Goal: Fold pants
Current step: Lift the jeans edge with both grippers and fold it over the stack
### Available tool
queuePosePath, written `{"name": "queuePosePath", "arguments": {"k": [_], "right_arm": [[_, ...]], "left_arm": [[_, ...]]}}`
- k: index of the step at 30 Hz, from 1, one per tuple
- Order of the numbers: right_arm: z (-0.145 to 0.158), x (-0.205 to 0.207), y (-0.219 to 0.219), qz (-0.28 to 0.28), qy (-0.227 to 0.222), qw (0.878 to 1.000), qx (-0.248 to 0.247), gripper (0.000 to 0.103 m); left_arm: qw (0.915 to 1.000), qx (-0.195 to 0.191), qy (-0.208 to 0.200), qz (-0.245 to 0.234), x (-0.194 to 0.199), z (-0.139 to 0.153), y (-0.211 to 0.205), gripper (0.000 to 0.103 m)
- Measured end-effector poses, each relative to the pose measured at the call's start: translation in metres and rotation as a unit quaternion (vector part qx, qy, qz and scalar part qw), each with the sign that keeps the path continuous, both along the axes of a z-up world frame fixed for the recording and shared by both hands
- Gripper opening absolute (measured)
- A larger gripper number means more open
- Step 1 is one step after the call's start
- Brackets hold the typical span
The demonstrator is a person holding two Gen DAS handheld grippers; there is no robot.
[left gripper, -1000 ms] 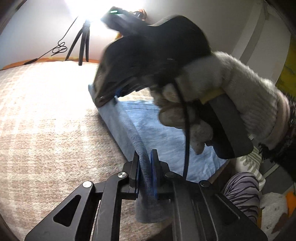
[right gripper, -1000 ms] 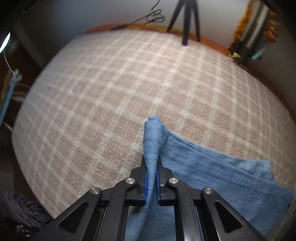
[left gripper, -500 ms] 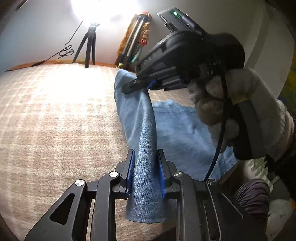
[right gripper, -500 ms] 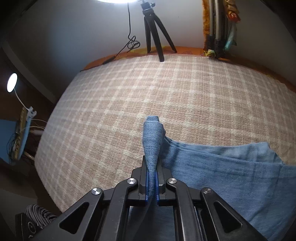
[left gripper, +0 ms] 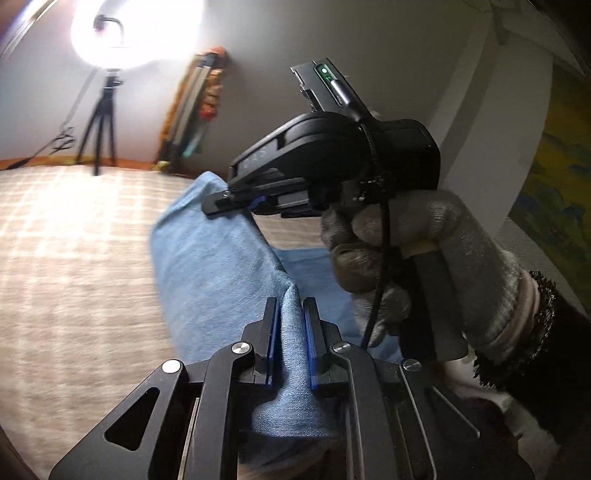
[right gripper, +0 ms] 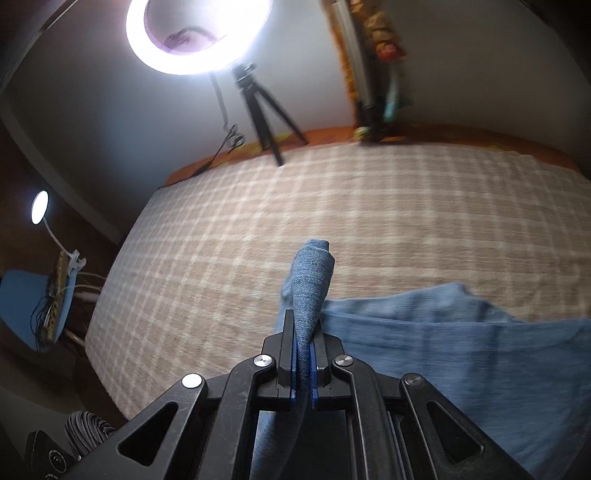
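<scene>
Denim fills the left wrist view: the pants (left gripper: 218,266) rise in a fold off the plaid bed cover (left gripper: 74,258). The left gripper (left gripper: 290,343) is closing on a bunched ridge of the cloth, which runs on under the gripper body out of sight. Beyond it, a gloved hand (left gripper: 424,251) holds the right gripper (left gripper: 221,201), clenched on the fold's far end; its fingertips are half buried in cloth. A ring light (left gripper: 136,33) washes out the wall behind.

In the right wrist view, the right gripper (right gripper: 303,354) pinches a rolled edge of the pants (right gripper: 461,350) tight. The rest lies blurred on the bed cover (right gripper: 332,221), cut off at the frame's right.
</scene>
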State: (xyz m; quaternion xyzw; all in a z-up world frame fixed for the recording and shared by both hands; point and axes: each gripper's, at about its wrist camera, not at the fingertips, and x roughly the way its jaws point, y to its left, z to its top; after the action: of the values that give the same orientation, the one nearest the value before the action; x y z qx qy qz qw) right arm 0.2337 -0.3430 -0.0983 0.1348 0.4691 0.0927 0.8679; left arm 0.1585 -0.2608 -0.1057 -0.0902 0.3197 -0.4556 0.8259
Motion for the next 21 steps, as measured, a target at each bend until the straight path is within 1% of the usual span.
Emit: {"name": "queuePosePath", "arguments": {"k": [3,7,12,21], "right_arm": [[0.001,-0.007,-0.025,-0.015,-0.002,1.0,-0.004,0.002],[-0.003,-0.016,-0.057,-0.034,0.001,0.999,-0.003,0.002],[-0.009,-0.025,-0.087,-0.055,0.0,0.998,0.002,0.002],[-0.004,-0.043,-0.137,-0.091,-0.006,0.996,-0.001,0.002]], "left_arm": [[0.9997,0.002,0.003,-0.025,-0.003,0.001,-0.026,0.011],[0.9985,0.013,0.012,-0.051,-0.003,-0.007,-0.057,0.011],[0.9968,0.025,0.019,-0.073,-0.004,-0.015,-0.088,0.011],[0.9941,0.019,0.025,-0.103,0.01,-0.009,-0.138,0.011]]}}
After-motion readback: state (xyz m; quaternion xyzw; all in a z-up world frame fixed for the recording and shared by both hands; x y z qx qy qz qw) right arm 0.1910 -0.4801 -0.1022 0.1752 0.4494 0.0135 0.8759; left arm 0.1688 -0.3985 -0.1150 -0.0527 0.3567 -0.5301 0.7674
